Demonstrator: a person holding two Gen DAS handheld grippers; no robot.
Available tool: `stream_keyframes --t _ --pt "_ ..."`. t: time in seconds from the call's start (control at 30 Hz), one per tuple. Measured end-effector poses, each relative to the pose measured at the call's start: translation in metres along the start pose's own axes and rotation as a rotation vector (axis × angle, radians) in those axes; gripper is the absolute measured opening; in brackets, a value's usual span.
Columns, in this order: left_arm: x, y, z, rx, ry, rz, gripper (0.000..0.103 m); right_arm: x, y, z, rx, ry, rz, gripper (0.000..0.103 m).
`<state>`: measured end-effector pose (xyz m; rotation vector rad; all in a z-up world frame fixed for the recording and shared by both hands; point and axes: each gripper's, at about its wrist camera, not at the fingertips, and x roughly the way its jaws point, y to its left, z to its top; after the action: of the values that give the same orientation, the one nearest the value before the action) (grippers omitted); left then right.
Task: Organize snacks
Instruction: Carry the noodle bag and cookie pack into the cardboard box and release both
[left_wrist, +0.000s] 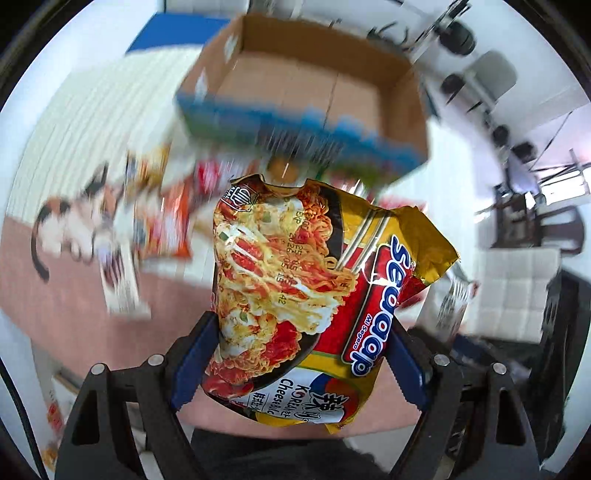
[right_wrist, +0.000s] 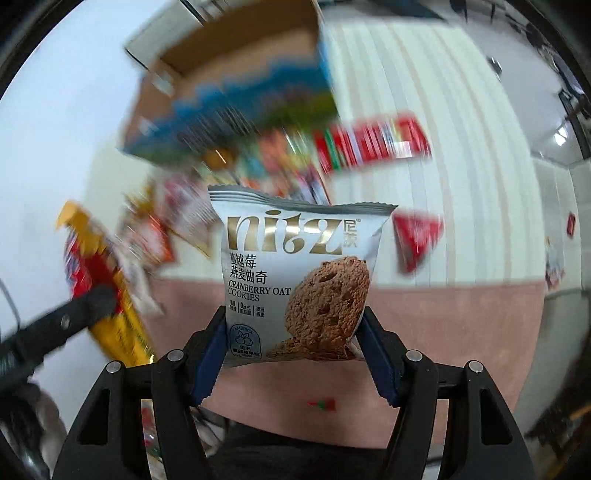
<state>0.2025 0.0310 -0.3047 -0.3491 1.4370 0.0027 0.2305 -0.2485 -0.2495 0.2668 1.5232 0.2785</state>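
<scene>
A yellow and red Sedaap noodle packet (left_wrist: 295, 277) hangs lifted above the table, and my left gripper (left_wrist: 301, 334) is shut on its lower part, blue pads pressing both sides. A silver nitz cranberry oat cookie packet (right_wrist: 295, 266) stands upright in my right gripper (right_wrist: 293, 321), which is shut on its bottom edges. Beyond both lies a blurred pile of snack packets (left_wrist: 147, 221) (right_wrist: 258, 166). An open cardboard box (left_wrist: 317, 85) (right_wrist: 229, 74) with a blue printed front sits behind the pile. In the right wrist view the left gripper's finger (right_wrist: 74, 314) and its noodle packet (right_wrist: 96, 273) show at the left.
The table has a pink surface (right_wrist: 443, 314) near me and a white ribbed cloth (right_wrist: 424, 92) farther off. Red packets (right_wrist: 373, 142) (right_wrist: 417, 236) lie apart on the cloth to the right. A white padded seat (left_wrist: 517, 284) and office chairs (left_wrist: 491, 74) stand past the table's right side.
</scene>
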Motion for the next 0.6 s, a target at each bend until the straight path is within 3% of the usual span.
stream_keyframes --t 0.1,0.17,0.27,0.43,0.6 --pt "-0.012 0.003 0.054 0.012 -0.034 -0.030 0.085 -0.045 0.013 0.038 -0.016 -0.067 0.061 0.070" --pt "-0.013 0.009 0.097 0.011 -0.047 -0.039 0.085 -0.050 0.030 0.076 -0.025 -0.109 0.073 0.070" --pt "0.000 0.021 0.157 -0.008 -0.034 -0.065 0.085 -0.065 0.046 0.128 -0.037 -0.182 0.032 0.070" --pt "0.038 0.035 0.245 0.000 0.020 -0.045 0.086 -0.034 0.070 0.207 -0.028 -0.162 0.011 0.070" --pt "0.084 0.040 0.297 0.002 0.110 -0.042 0.085 0.027 0.076 0.265 -0.030 -0.105 -0.055 0.070"
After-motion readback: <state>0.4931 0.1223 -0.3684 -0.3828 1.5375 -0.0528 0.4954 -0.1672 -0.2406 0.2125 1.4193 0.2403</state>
